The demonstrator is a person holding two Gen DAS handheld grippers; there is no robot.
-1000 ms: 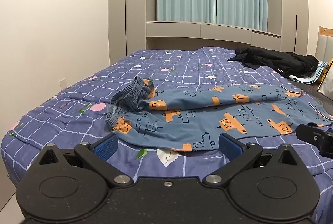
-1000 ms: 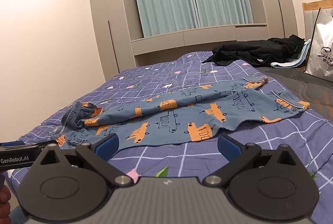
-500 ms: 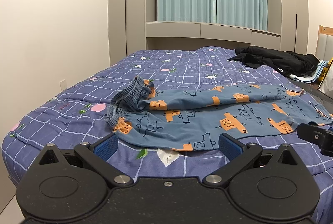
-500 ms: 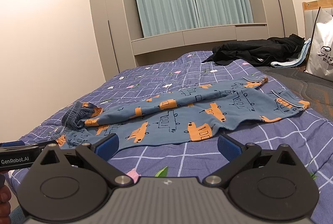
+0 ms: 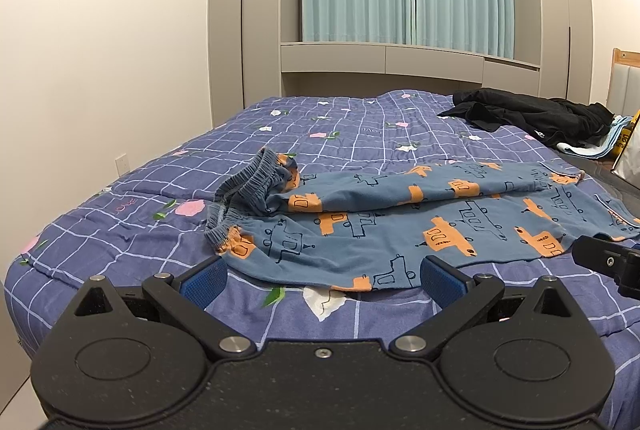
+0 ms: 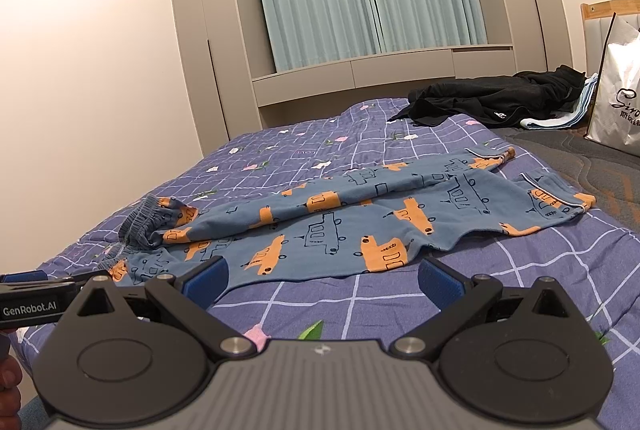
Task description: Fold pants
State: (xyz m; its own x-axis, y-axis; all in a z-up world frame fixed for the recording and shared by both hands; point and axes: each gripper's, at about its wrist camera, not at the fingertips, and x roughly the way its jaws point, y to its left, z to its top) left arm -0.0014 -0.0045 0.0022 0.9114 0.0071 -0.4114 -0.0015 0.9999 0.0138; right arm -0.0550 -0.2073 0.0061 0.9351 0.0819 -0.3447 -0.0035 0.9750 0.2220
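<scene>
Blue pants with orange vehicle prints point(image 5: 400, 226) lie spread across the bed, bunched elastic waistband point(image 5: 256, 182) at the left, legs running right. They also show in the right wrist view point(image 6: 340, 230), with the leg cuffs point(image 6: 560, 202) at the right. My left gripper point(image 5: 320, 276) is open and empty, just short of the pants' near edge. My right gripper point(image 6: 322, 280) is open and empty, near the same edge further right. Its tip shows in the left wrist view point(image 5: 608, 262).
The bed has a purple checked quilt point(image 5: 360, 134). A black garment point(image 6: 492, 102) lies at the far right of the bed. A white shopping bag point(image 6: 616, 90) stands by the headboard. A wall runs along the bed's left side.
Both views have shifted only slightly. The pants lie as before and both grippers stay open.
</scene>
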